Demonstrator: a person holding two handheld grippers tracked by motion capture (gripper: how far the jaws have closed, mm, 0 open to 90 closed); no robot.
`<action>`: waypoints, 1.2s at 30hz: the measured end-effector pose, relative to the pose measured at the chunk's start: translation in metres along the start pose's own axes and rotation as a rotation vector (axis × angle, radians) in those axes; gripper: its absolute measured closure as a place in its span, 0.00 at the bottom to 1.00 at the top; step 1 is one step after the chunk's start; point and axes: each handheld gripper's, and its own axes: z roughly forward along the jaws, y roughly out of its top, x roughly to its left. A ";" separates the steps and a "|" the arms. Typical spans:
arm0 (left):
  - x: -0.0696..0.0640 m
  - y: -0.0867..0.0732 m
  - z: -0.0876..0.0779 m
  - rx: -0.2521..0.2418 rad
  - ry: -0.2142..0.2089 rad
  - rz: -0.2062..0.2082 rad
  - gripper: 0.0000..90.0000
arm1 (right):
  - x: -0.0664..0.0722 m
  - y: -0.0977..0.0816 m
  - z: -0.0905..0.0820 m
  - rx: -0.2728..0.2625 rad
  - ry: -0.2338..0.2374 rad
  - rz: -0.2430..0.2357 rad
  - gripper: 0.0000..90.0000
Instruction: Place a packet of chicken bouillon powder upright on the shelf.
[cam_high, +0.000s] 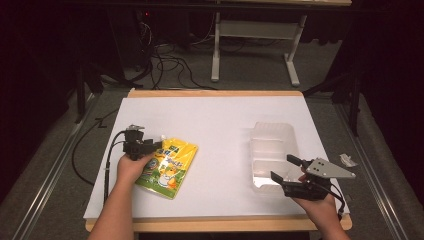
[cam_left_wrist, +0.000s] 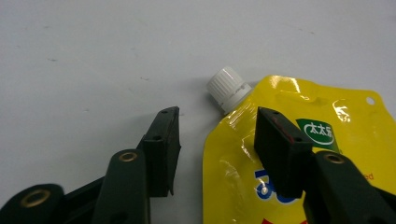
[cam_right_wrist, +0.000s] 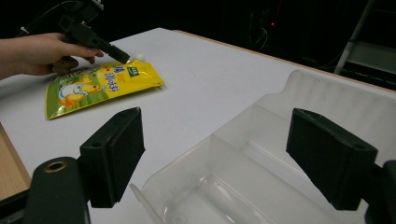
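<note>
A yellow spouted pouch (cam_high: 167, 167) with a white screw cap (cam_left_wrist: 228, 88) lies flat on the white table top, at the left. My left gripper (cam_high: 159, 144) is at the pouch's cap end and stands open. In the left gripper view the pouch (cam_left_wrist: 233, 154) has its upper corner between the jaws of the left gripper (cam_left_wrist: 217, 116), and the pads are clear of it. My right gripper (cam_high: 283, 167) is open over the near end of a clear plastic tray (cam_high: 272, 135). In the right gripper view, its jaws (cam_right_wrist: 215, 121) frame the empty tray (cam_right_wrist: 299, 79), with the pouch (cam_right_wrist: 93, 86) farther off.
The white sheet (cam_high: 220, 125) covers a wooden table whose edge shows at front and back. A small pale scrap (cam_high: 347, 160) lies at the right edge. Black cables (cam_high: 165, 65) and a white frame (cam_high: 255, 30) are on the floor beyond the table.
</note>
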 end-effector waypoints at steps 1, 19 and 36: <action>0.000 0.000 0.000 0.002 -0.007 -0.002 0.59 | 0.000 0.000 0.000 0.001 -0.002 -0.002 0.22; 0.000 -0.005 0.000 0.004 -0.043 0.026 0.91 | -0.001 0.000 -0.002 -0.009 -0.005 0.001 0.23; -0.013 -0.007 -0.017 -0.073 -0.033 0.054 1.00 | -0.002 0.001 -0.004 -0.020 -0.009 0.007 0.26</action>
